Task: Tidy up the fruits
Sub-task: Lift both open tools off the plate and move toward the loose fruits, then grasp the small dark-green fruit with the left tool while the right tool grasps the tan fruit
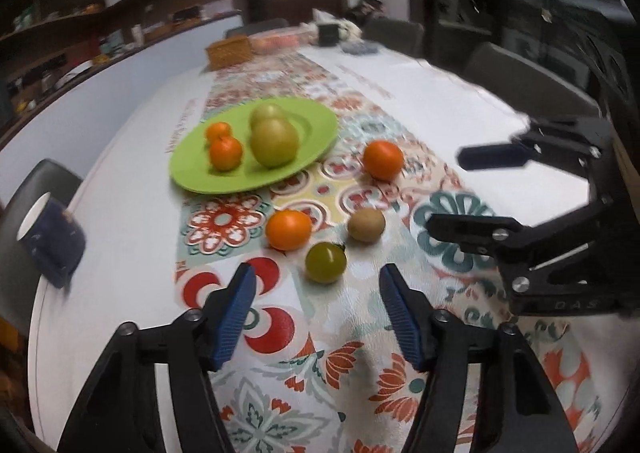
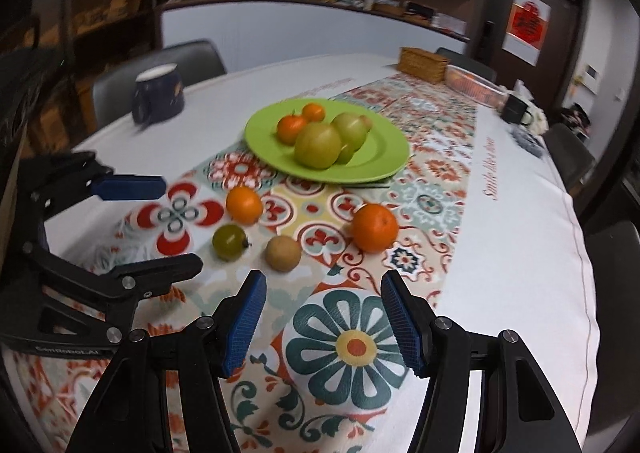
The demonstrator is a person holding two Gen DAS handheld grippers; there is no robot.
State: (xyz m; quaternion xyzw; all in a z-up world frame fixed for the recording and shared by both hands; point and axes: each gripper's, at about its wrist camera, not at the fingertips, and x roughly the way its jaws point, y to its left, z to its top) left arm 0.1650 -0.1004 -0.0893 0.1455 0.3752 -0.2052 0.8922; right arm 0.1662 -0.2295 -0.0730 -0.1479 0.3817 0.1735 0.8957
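Four fruits are lying loose on the patterned tablecloth (image 1: 280,405), in the middle of both views: two oranges, one at centre (image 1: 288,229) and one toward the right (image 1: 383,159), a dull green round fruit (image 1: 326,263) low at centre, and a brownish one (image 1: 366,225) just right of it (a kiwi, I am guessing). Four more are already sitting on the green plate (image 1: 320,121) in the upper centre: two small oranges (image 1: 226,153) at its left and two large yellow-green fruits (image 1: 274,142) touching each other.

The left gripper (image 1: 316,313) is hovering at the bottom of its view with jaws spread apart and nothing between them; the green round fruit is lying just ahead of the gap. The right gripper (image 2: 322,317) is likewise standing wide and empty at the bottom of its view, with the brownish fruit just ahead of its left finger.

All of these are looking light, round and smooth, so they are likely to roll or squirt out if pinched off-centre. The best hold is probably across the widest middle, pads on opposite sides, with gentle pressure, since the skins may be bruising easily.
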